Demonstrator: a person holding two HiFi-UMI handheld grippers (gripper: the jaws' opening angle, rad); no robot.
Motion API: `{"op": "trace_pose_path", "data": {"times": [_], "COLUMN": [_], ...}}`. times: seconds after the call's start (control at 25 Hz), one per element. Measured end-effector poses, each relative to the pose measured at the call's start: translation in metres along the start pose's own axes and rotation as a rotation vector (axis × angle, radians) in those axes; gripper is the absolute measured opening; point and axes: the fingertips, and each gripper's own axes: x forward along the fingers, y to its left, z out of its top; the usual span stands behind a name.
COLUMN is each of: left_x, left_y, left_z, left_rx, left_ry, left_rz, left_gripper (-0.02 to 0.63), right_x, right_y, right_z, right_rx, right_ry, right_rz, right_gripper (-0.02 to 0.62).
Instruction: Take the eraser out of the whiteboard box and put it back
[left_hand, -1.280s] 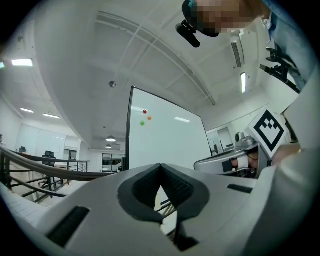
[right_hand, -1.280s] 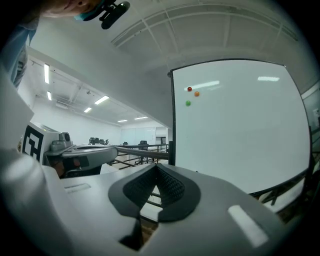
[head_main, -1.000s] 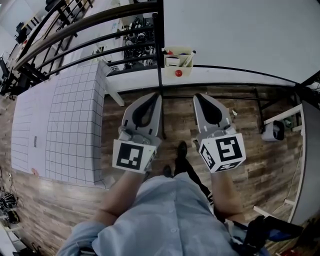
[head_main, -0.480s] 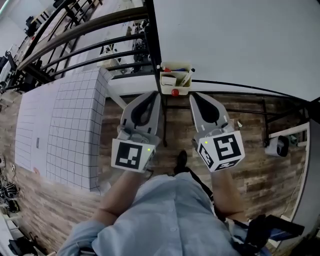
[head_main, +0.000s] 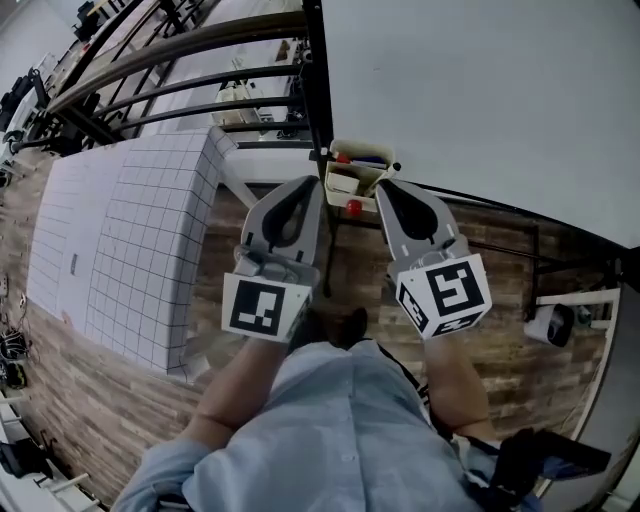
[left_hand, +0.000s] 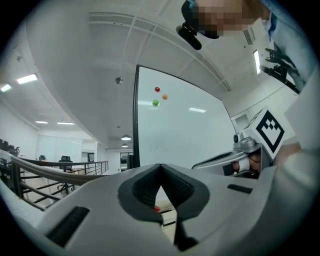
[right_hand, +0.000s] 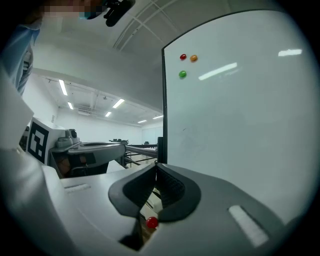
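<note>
Head view: left gripper (head_main: 311, 187) and right gripper (head_main: 386, 189), jaws closed on nothing, tips flanking the whiteboard box (head_main: 358, 176), eraser indistinct inside; gripper views: whiteboard (left_hand: 180, 130) edge ahead, open hall leftward.

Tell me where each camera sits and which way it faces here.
Head view: on the head, looking steeply down at the whiteboard box; left gripper and right gripper show.
Left gripper view: on that gripper, facing the whiteboard; its shut jaws show.
Right gripper view: likewise, facing the whiteboard; its shut jaws show.
Shared: both gripper views catch the three magnets and the other gripper.
</note>
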Motion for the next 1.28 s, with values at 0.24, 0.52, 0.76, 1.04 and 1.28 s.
{"op": "trace_pose_path", "data": {"times": [0.24,0.52,0.76,1.04,1.28], "left_x": [0.014,0.032,0.046,0.058,0.062], "left_y": [0.018,0.042,0.053,0.060,0.068], "left_z": [-0.012,-0.029,-0.046,-0.061,-0.065], "left_rx": [-0.015,-0.042,-0.069,-0.094,-0.102], "left_ry": [0.022,0.040,0.063,0.079,0.083], "left_rz": [0.017,0.027,0.021,0.008,0.007], "left_gripper": [-0.002,-0.002,-0.002,-0.002,-0.002], "right_x": [0.028,0.062,0.080,0.091,0.095], "right_y": [0.004,0.012,0.014,0.016,0.017], "right_z": [-0.015,-0.046,-0.072,-0.100,-0.112], "right_rx": [0.008,-0.024,-0.102,-0.179,-0.260], "right_ry": [0.047,0.159,0.267,0.376,0.462], "right_rz": [0.074,0.169,0.185,0.213,0.205], "right_gripper": [0.012,0.138,0.167,0.186,0.170]}}
